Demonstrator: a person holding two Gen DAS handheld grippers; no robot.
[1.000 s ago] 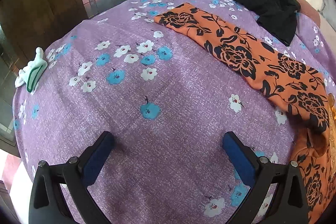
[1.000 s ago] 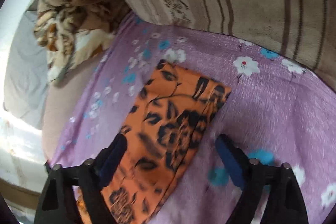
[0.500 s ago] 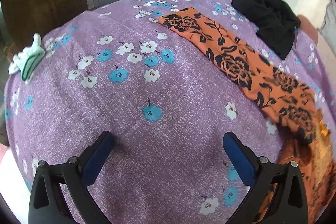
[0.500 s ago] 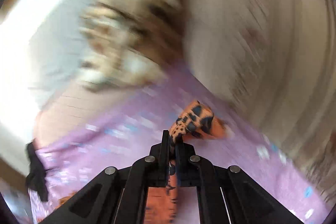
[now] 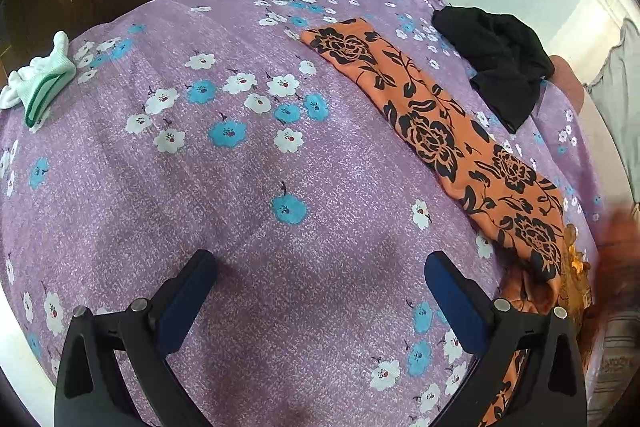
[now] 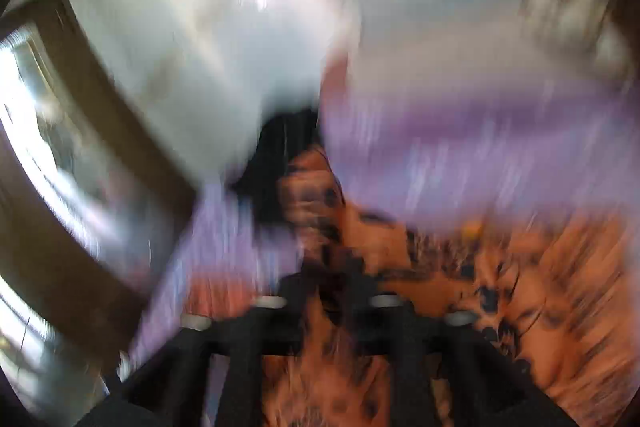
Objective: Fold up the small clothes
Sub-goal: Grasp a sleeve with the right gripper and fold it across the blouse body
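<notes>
Left view sharp, right view smeared by motion; orange floral cloth (image 5: 432,131) on the purple flowered bedspread (image 5: 240,207).

Left wrist view alone shows, from left to right: a green-and-white sock (image 5: 38,83) at the bed edge, the left gripper (image 5: 320,291) with jaws wide apart over bare bedspread and nothing between them, the cloth, and a black garment (image 5: 500,59) beyond it. The cloth's long axis runs diagonally, its flat end far at upper centre and its bunched end near, at lower right, just outside the right-hand finger. Right wrist view alone shows the right gripper (image 6: 332,291): jaws opening, orange cloth between the fingers; too blurred to tell whether the pads press it.
</notes>
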